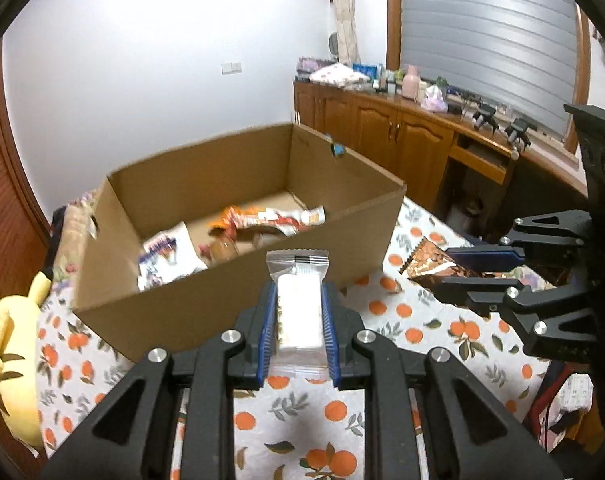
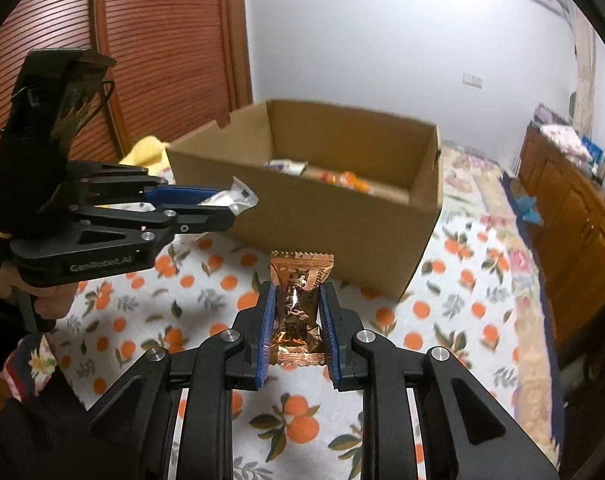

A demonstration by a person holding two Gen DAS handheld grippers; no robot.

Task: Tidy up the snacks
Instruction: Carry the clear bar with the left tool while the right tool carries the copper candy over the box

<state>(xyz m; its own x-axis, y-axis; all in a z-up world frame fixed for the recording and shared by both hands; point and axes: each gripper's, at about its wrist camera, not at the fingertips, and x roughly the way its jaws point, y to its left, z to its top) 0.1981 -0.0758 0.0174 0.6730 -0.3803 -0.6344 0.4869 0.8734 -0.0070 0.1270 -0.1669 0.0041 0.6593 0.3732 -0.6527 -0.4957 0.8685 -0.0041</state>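
Snacks wait in both tools just short of the cardboard box (image 1: pixel 238 280). The left gripper (image 1: pixel 298 300) is clamped on a white bar in clear wrap (image 1: pixel 298 312); the right gripper (image 2: pixel 296 300) pinches a copper-foil snack (image 2: pixel 298 304), its lettering too crumpled to read. Inside the box, blurred packets (image 1: pixel 262 220) lie partly hidden by the near wall.

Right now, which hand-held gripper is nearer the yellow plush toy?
Left. The left hand-held gripper, holding a white snack, is on the side of the cardboard box where the yellow plush toy lies; the right hand-held gripper is across on the far side.
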